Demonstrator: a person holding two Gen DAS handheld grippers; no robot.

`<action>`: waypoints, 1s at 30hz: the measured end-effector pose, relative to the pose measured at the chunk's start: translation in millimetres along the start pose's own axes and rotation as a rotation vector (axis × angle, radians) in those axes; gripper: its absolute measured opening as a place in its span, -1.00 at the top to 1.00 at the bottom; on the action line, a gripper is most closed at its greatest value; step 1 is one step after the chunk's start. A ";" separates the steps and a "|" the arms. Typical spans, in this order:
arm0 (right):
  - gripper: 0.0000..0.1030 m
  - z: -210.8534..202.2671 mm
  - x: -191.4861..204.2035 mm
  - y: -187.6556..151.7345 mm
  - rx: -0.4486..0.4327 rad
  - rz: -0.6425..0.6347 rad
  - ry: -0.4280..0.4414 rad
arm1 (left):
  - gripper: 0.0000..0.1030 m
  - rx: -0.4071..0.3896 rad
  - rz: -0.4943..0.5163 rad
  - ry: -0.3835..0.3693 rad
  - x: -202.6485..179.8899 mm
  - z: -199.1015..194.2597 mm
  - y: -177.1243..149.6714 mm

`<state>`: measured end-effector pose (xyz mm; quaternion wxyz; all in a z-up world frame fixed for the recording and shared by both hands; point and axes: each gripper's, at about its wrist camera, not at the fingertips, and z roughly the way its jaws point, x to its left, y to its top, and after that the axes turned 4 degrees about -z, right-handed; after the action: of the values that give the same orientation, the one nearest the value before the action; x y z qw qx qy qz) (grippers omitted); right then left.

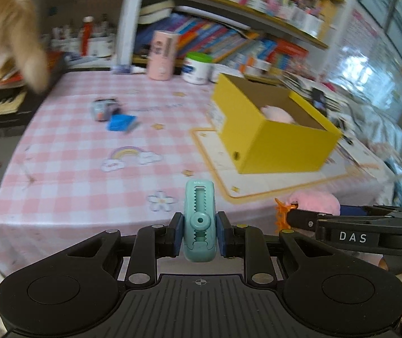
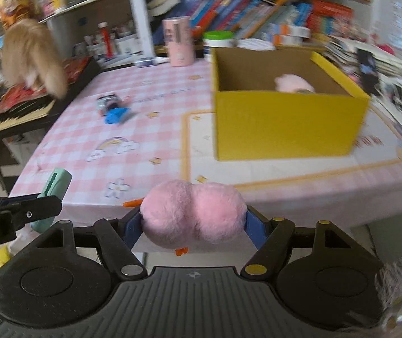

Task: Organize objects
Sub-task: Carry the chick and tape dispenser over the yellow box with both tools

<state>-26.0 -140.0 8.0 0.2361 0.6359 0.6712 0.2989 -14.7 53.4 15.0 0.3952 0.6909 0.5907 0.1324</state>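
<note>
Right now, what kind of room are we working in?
Most likely a home study or child's room. Packed bookshelves line the wall behind a table with a pink checked tablecloth printed with rainbows and flowers, and a keyboard instrument stands to the side. A yellow box sits on the table.

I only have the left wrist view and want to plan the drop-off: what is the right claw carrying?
Observer: The right claw is shut on a pink plush toy with two rounded lobes and orange bits.
Operator: Is the yellow box empty?
Observer: No. Another pink plush already lies inside the yellow box, toward its far right.
Operator: Anything on the box's front face?
Observer: From the right wrist view the near wall is plain yellow.
</note>
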 end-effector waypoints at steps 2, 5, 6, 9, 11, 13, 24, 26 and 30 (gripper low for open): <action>-0.38 -6.0 -8.5 -5.8 0.006 0.025 -0.031 | 0.56 0.014 0.036 -0.031 -11.8 5.0 -0.5; -0.38 -14.8 -22.0 -16.7 0.023 0.059 -0.083 | 0.56 0.031 0.089 -0.076 -31.1 12.0 -2.3; -0.39 -17.7 -28.0 -19.9 0.025 0.076 -0.097 | 0.56 0.038 0.106 -0.092 -37.8 15.1 -2.2; -0.38 -27.4 -44.4 -28.5 0.022 0.120 -0.139 | 0.56 0.057 0.138 -0.137 -55.5 25.9 -2.0; -0.38 -33.0 -55.8 -34.0 0.022 0.143 -0.171 | 0.56 0.068 0.155 -0.164 -65.8 32.8 -1.6; -0.38 -37.4 -66.0 -38.4 0.023 0.163 -0.197 | 0.56 0.076 0.179 -0.190 -77.4 38.6 -1.1; -0.38 -36.8 -105.4 -27.6 0.003 0.205 -0.232 | 0.56 0.070 0.203 -0.197 -103.3 60.6 15.8; -0.38 -31.8 -109.8 -20.6 0.004 0.200 -0.227 | 0.56 0.069 0.198 -0.194 -106.2 65.8 20.4; -0.39 -21.8 -122.4 -9.3 0.013 0.196 -0.221 | 0.56 0.052 0.198 -0.198 -113.3 75.6 31.1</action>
<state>-38.0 -264.0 9.2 0.2738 0.7290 0.5777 0.2444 26.3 -80.1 19.7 0.4185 0.7654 0.4811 0.0866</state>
